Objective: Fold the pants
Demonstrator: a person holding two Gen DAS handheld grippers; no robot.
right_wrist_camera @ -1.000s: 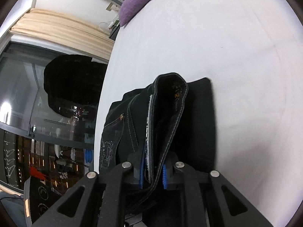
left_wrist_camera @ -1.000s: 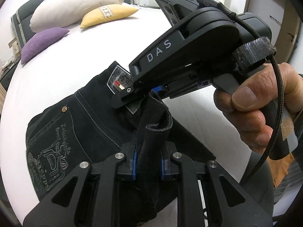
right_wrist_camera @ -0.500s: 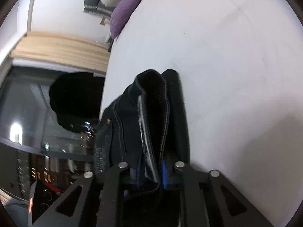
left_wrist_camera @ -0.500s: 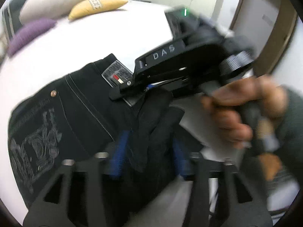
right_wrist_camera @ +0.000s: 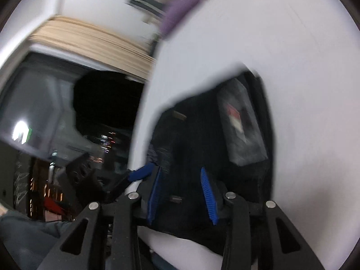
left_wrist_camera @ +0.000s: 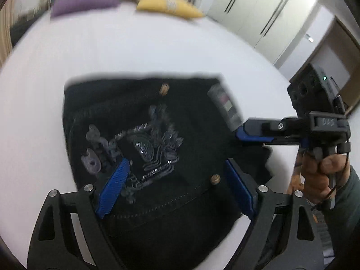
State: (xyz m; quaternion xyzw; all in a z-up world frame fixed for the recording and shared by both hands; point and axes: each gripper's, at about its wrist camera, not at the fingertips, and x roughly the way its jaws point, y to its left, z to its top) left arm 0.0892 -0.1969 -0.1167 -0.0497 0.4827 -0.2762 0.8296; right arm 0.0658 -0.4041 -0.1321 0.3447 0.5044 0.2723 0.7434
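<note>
Left gripper (left_wrist_camera: 175, 189) jaws just opened wide, nothing clamped, hovering over the folded black pants (left_wrist_camera: 157, 117) lying flat mid-bed (left_wrist_camera: 135, 51). Right gripper (right_wrist_camera: 182, 193) jaws just been opening too, pads apart, fabric loose between them at the pants' edge.

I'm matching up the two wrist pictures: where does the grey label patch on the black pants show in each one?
Left wrist view: the label patch lies right of centre, at the upper right corner of the folded pants.
Right wrist view: the label patch sits right of centre, above the blue pads.
Shared landmark: the purple pillow, at the top of both.
</note>
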